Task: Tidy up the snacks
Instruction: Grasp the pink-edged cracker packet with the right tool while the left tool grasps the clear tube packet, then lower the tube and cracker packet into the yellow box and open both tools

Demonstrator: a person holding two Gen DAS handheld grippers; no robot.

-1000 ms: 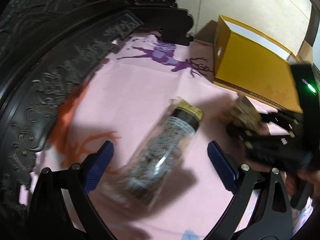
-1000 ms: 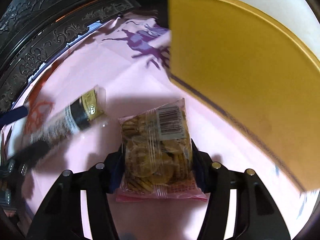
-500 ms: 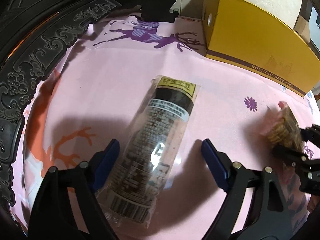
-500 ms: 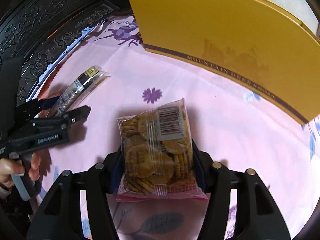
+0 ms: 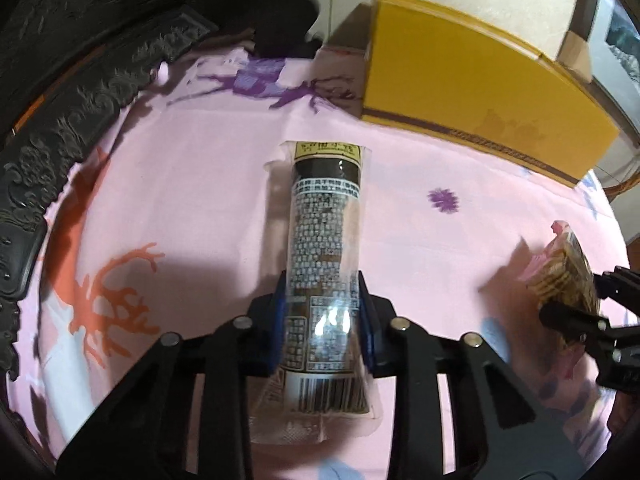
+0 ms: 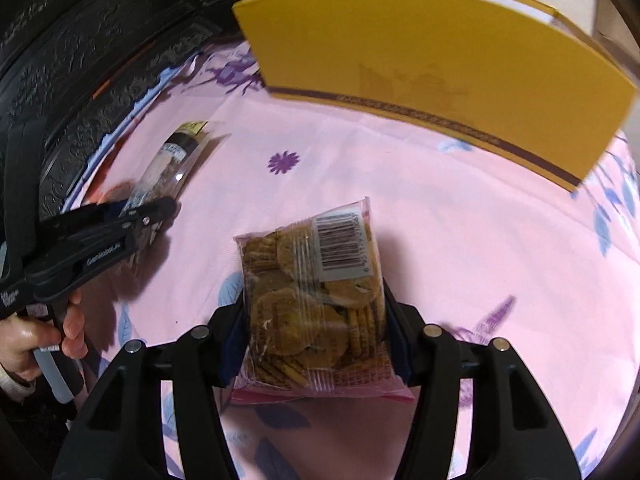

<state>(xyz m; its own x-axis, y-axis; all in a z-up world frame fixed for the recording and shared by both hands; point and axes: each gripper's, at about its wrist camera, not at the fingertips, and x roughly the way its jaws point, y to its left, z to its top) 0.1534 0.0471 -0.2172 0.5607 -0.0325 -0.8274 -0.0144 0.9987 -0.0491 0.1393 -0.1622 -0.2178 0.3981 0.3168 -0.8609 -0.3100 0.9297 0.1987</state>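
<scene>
left gripper jaws just closed, right gripper clamped

No legible text; yellow box lettering blurred.

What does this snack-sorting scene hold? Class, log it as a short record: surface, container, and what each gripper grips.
surface: pink cloth with deer and flower prints
container: yellow cardboard box, lid shut, at the cloth's far edge
left gripper: jaws have just closed on the long clear-wrapped dark snack roll
right gripper: shut on the clear packet of round biscuits
</scene>
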